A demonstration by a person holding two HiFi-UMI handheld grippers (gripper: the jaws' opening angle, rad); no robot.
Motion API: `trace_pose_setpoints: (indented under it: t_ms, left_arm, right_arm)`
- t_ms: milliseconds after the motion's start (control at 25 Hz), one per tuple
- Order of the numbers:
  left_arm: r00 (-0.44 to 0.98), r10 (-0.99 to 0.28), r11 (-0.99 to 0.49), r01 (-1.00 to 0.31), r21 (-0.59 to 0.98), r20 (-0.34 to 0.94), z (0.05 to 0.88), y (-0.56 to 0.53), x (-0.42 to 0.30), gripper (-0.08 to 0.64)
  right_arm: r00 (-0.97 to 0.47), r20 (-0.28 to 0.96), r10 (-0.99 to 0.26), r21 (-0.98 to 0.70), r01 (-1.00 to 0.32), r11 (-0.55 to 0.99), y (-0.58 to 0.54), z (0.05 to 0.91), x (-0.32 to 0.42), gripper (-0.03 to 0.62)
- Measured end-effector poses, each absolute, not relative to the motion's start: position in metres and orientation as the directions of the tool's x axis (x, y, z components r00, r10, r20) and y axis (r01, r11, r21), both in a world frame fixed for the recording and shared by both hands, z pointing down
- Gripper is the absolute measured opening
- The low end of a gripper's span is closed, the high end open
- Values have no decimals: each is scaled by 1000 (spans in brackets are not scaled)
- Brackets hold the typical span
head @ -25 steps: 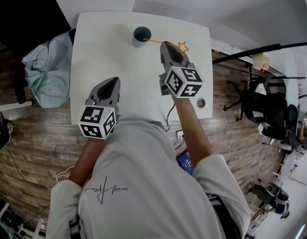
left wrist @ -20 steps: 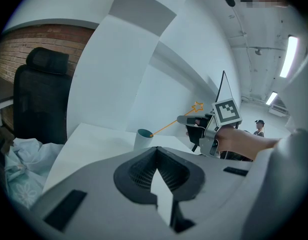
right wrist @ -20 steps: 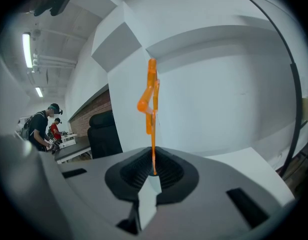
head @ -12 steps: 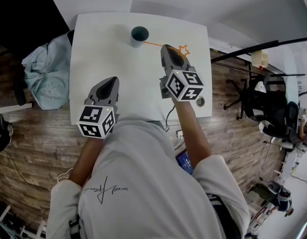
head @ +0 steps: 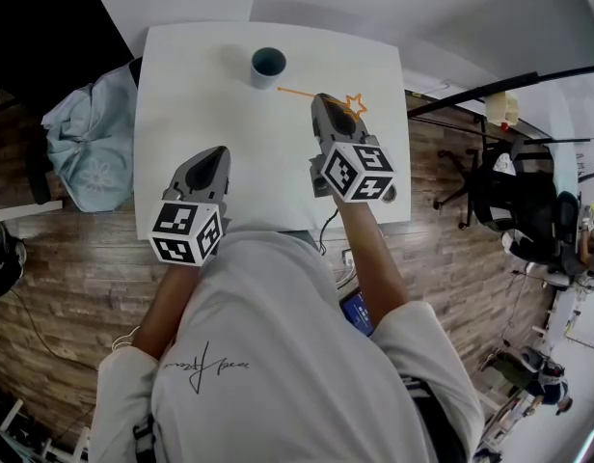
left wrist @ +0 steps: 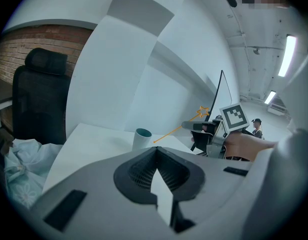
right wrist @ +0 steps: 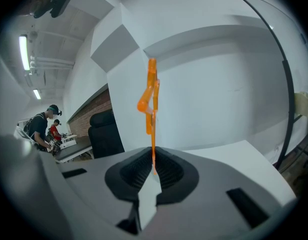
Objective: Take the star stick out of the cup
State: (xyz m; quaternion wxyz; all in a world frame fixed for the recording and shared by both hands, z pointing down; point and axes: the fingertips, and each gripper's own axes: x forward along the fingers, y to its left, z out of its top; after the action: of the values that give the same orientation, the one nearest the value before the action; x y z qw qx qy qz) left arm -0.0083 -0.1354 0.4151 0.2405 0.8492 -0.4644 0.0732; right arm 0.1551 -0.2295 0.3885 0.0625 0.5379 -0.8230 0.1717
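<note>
The orange star stick (head: 302,95) is out of the teal-rimmed cup (head: 267,66) and hangs in the air to its right, its star end (head: 354,104) past my right gripper (head: 326,101). That gripper is shut on the stick, which runs up from its jaws in the right gripper view, the star stick (right wrist: 152,104) seen edge-on. In the left gripper view the cup (left wrist: 142,137) stands upright on the white table (left wrist: 89,139), with the star stick (left wrist: 179,127) slanting above it. My left gripper (head: 212,159) is shut and holds nothing, near the table's front edge.
A light blue cloth bundle (head: 90,133) lies on a seat left of the table (head: 201,85). A black office chair (head: 514,201) and a dark lamp arm (head: 490,93) stand to the right. A cable (head: 328,222) hangs off the front edge.
My right gripper has drawn the star stick back and to the right; its tip, at the cup's rim a second ago, is now apart from the cup. The left gripper stayed still.
</note>
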Motion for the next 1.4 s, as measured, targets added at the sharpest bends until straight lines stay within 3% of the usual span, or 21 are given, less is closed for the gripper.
trace_pose_setpoints:
  t_ms: [1400]
  left_arm:
    - [542, -762, -433, -834, 344, 355, 418, -128, -9, 3]
  right_arm:
    - [-451, 390, -803, -260, -890, 373, -177, 428, 152, 26]
